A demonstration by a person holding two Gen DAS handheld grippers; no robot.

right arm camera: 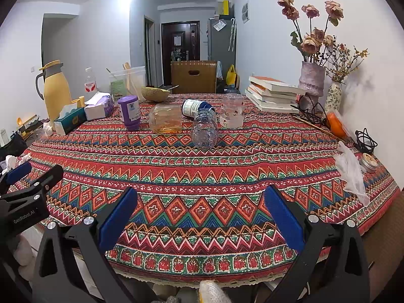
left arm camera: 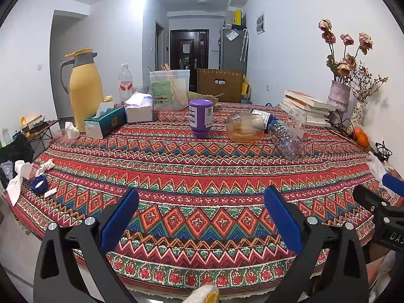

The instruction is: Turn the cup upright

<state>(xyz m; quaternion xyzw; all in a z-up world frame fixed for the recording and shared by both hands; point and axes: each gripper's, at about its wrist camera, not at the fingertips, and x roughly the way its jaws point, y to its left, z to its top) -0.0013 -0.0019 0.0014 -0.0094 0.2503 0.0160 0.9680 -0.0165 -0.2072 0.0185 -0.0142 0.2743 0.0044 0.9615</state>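
An amber see-through cup (left arm camera: 246,127) (right arm camera: 165,121) lies on its side at the middle of the patterned tablecloth (left arm camera: 202,176) (right arm camera: 202,166). Beside it a clear plastic bottle (left arm camera: 285,139) (right arm camera: 204,128) lies flat, and a clear printed glass (left arm camera: 298,121) (right arm camera: 232,113) stands behind that. A purple cup-shaped container (left arm camera: 200,117) (right arm camera: 130,112) stands left of the amber cup. My left gripper (left arm camera: 202,194) is open and empty over the near table edge, far from the cup. My right gripper (right arm camera: 200,192) is also open and empty, level with it on the right.
A yellow thermos (left arm camera: 84,88), tissue boxes (left arm camera: 106,122) and a clear container (left arm camera: 169,88) stand at the back left. Stacked books (right arm camera: 272,93), flower vases (right arm camera: 310,83), an orange packet (right arm camera: 335,123) and a black cable (right arm camera: 364,141) line the right side. A plastic glove (right arm camera: 352,171) lies near the right edge.
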